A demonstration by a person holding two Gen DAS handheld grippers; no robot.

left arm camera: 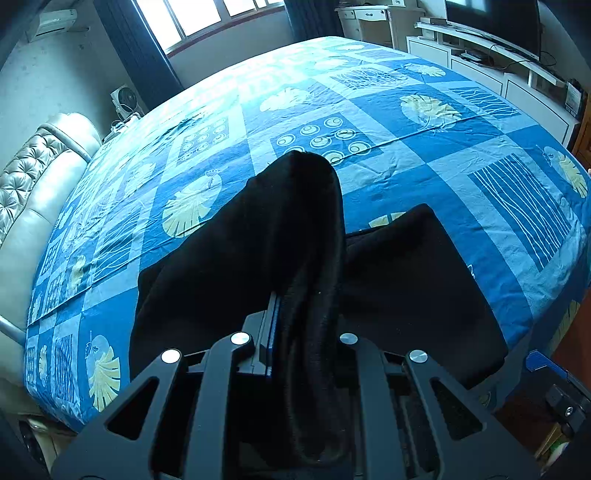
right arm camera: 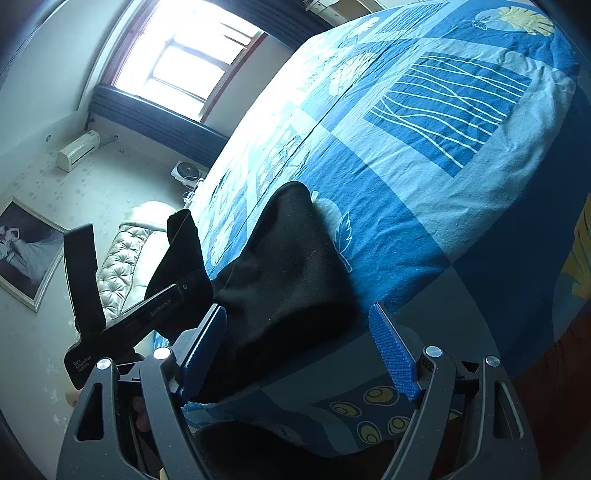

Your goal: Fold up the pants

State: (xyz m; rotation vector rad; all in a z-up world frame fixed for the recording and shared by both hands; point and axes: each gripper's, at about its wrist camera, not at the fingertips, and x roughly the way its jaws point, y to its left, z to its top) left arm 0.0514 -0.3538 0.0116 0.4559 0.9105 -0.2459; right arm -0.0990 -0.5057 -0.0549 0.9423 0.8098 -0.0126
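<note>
Black pants point(left arm camera: 413, 280) lie on the blue patterned bedsheet point(left arm camera: 406, 122) near the bed's front edge. My left gripper point(left arm camera: 306, 325) is shut on a bunched fold of the pants, lifted above the bed; the fabric drapes over and hides its right finger. In the right wrist view the pants point(right arm camera: 288, 273) lie flat on the sheet point(right arm camera: 424, 147). My right gripper point(right arm camera: 299, 354) is open, its blue pads point(right arm camera: 395, 354) either side of the pants' near edge, nothing held. The left gripper's body point(right arm camera: 122, 325) shows at the left, holding raised black cloth.
A tufted cream headboard point(left arm camera: 33, 184) runs along the bed's left side. A white TV cabinet point(left arm camera: 498, 70) with a screen stands beyond the far right. A window point(left arm camera: 207, 14), a wall air conditioner point(right arm camera: 77, 149) and a small fan point(left arm camera: 127, 98) lie at the far wall.
</note>
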